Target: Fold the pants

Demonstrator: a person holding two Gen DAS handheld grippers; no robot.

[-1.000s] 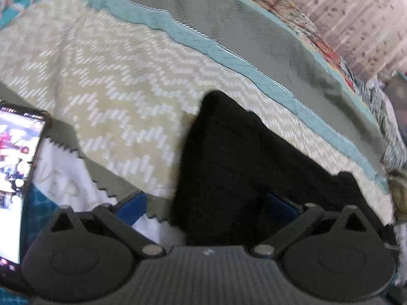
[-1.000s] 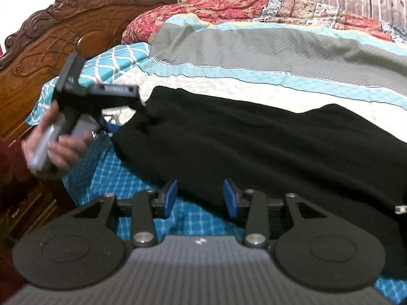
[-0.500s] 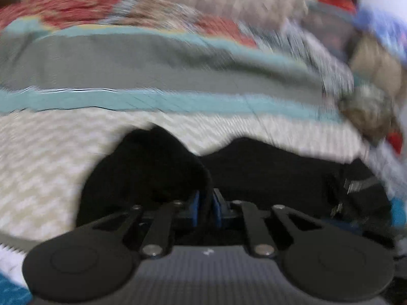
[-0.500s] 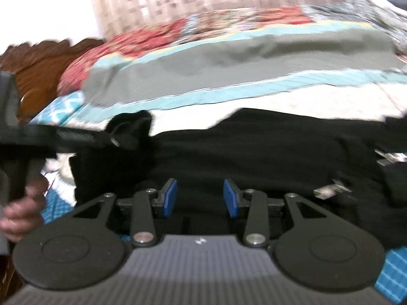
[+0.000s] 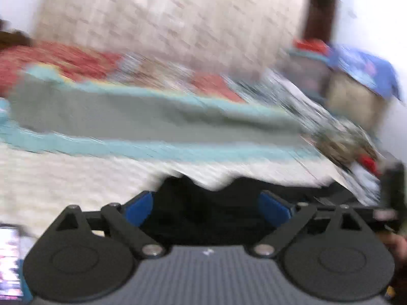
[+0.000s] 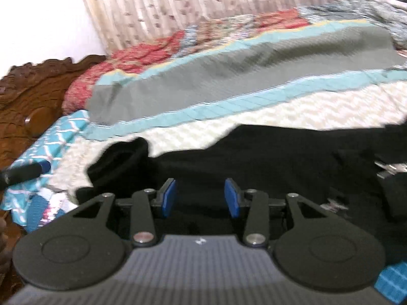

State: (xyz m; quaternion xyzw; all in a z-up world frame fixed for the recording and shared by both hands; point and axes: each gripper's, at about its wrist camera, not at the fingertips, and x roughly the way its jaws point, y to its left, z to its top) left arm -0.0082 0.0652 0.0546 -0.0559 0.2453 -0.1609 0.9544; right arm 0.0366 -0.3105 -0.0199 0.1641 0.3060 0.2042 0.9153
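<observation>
Black pants (image 6: 279, 157) lie spread across the bed, with one end bunched up in a hump (image 6: 122, 157) at the left. My right gripper (image 6: 201, 198) hovers low over the pants; its jaws are opening and the blue pads press on nothing. One finger of the left gripper (image 6: 23, 174) shows at the left edge, clear of the cloth. In the blurred left wrist view, my left gripper (image 5: 207, 211) is above the pants (image 5: 208, 198). Its jaws are opening wide and hold nothing.
A striped grey, teal and cream quilt (image 6: 229, 76) covers the bed. A carved wooden headboard (image 6: 33, 96) stands at the left, a curtain (image 6: 203, 2) behind. A lit phone (image 5: 9, 261) lies at the lower left. A metal buckle (image 6: 391, 167) shows on the pants at the right.
Half a second ago the left gripper was shut on the pants' end; now it has let go, opened wide and lifted away. The right gripper shifted over the pants and opened slightly.
</observation>
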